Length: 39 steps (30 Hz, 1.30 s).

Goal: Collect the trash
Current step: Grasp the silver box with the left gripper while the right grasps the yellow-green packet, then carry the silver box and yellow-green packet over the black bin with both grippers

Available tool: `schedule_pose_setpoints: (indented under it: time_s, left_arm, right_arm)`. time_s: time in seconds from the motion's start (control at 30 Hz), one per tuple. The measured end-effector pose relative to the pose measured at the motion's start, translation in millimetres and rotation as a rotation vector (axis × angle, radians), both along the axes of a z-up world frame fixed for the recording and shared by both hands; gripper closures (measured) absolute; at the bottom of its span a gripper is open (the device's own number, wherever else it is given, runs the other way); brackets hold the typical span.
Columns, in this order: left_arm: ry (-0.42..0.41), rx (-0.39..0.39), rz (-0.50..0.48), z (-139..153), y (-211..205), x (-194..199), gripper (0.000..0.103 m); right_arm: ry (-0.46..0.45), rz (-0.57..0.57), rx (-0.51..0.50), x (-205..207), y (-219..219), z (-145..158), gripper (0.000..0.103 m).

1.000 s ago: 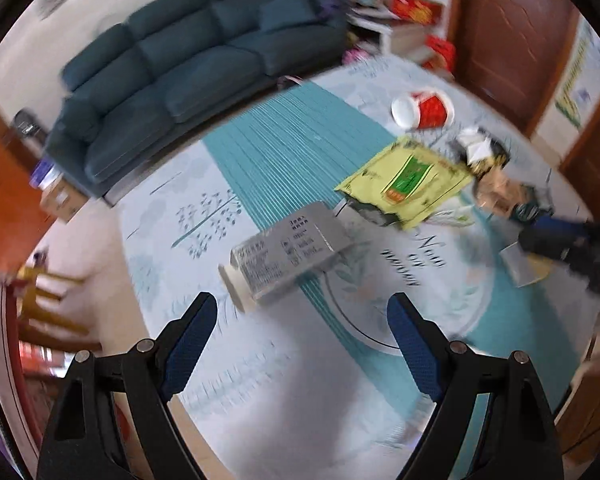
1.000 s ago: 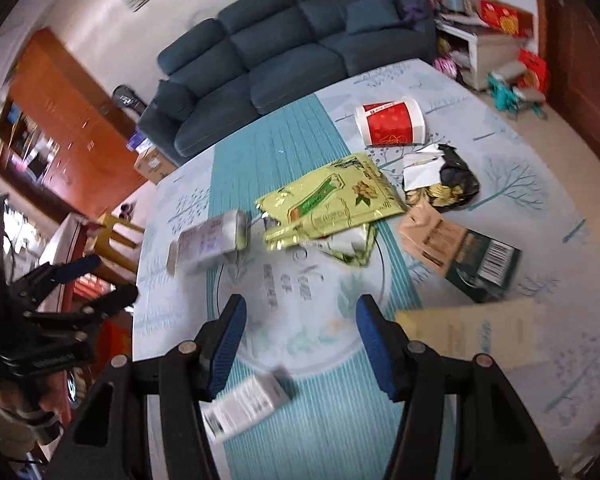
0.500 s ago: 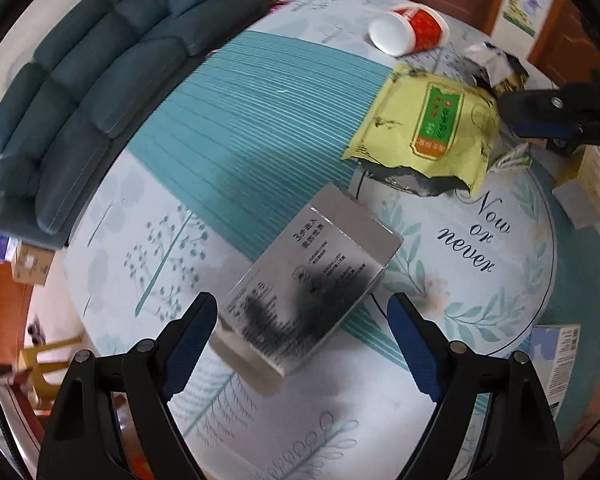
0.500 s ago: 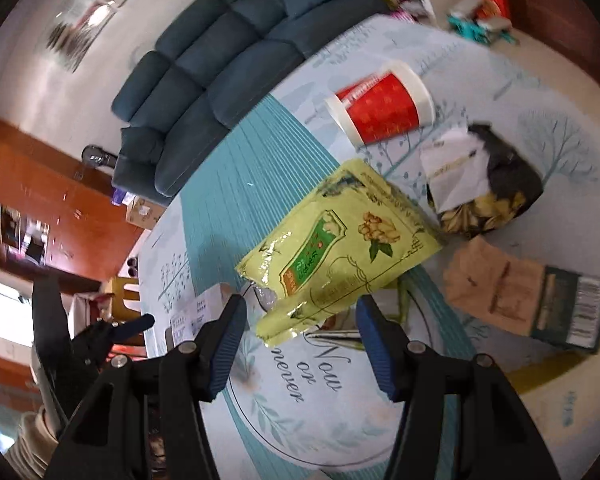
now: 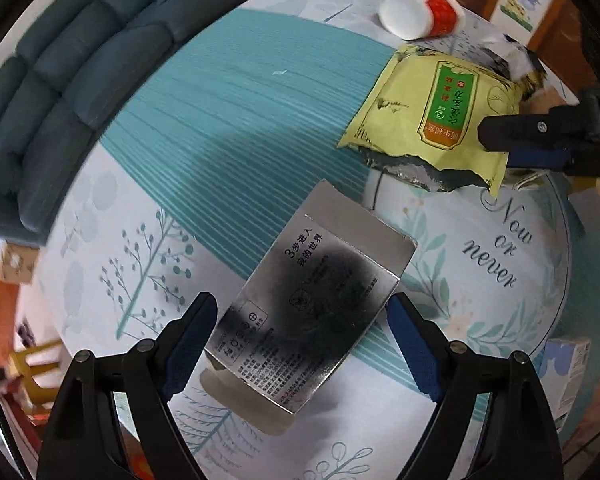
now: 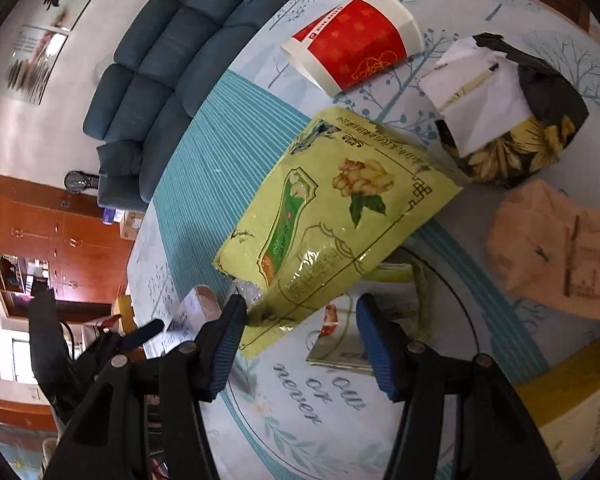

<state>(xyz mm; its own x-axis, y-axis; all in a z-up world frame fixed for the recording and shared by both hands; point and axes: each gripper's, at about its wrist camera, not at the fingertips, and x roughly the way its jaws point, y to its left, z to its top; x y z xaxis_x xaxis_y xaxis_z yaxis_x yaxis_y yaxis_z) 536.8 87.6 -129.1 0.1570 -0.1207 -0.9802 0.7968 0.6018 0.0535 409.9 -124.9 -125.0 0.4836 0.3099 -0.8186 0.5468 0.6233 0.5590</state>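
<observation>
A silver box (image 5: pixel 312 312) with black print lies flat on the round table's cloth (image 5: pixel 220 140). My left gripper (image 5: pixel 300 304) hangs over it, open, with one blue pad at each long side of the box; no squeeze shows. A yellow-green foil bag (image 6: pixel 340 216) with a torn mouth lies further in. My right gripper (image 6: pixel 300 304) is open, and the bag's near corner sits between its fingers. In the left wrist view the right gripper (image 5: pixel 540 136) shows at the bag's (image 5: pixel 432 112) right edge. The left gripper (image 6: pixel 140 332) and the box's end (image 6: pixel 196 308) show at the right wrist view's lower left.
A red and white paper cup (image 6: pixel 356 40) lies on its side at the far side. A black floral wrapper with white paper (image 6: pixel 512 132), a tan paper packet (image 6: pixel 552 256) and a yellow box (image 6: pixel 572 420) lie to the right. A small blue-white carton (image 5: pixel 568 364) sits near the table's edge. A blue sofa (image 5: pixel 60 80) stands beyond.
Both grippers have come down close to the table and rolled. The silver box now lies between the left fingers, and the bag's corner between the right fingers. Neither opening changed.
</observation>
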Motion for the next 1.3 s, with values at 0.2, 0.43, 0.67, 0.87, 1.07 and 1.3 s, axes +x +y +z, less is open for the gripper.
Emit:
schedule_pose_setpoints:
  time_s: [0.2, 0.43, 0.67, 0.87, 1.07, 1.3]
  left_arm:
    - [0.047, -0.049, 0.121, 3.9, 6.2, 9.7, 0.026]
    - [0.131, -0.114, 0.275, 14.3, 24.3, 3.6, 0.037]
    - [0.147, -0.183, 0.415, 52.0, 40.4, -20.7, 0.038]
    - [0.141, -0.263, 0.472, 103.4, 41.4, -62.5, 0.038]
    - [0.131, -0.345, 0.52, 149.2, 39.1, -121.6, 0.038]
    - [0.115, -0.361, 0.564, 167.3, 13.5, -209.0, 0.038]
  right_arm:
    - [-0.032, -0.034, 0.022, 2.4, 3.9, -1.3, 0.084]
    - [-0.113, -0.049, 0.074, -11.3, -1.2, 7.6, 0.097]
    - [-0.195, 0.029, 0.055, -29.9, -2.1, 45.1, 0.098]
    - [-0.214, 0.097, 0.054, -61.2, -2.8, 73.0, 0.098]
    - [-0.215, 0.176, 0.034, -111.2, -6.3, 97.7, 0.098]
    - [-0.226, 0.272, -0.01, -189.7, -25.9, 119.0, 0.098]
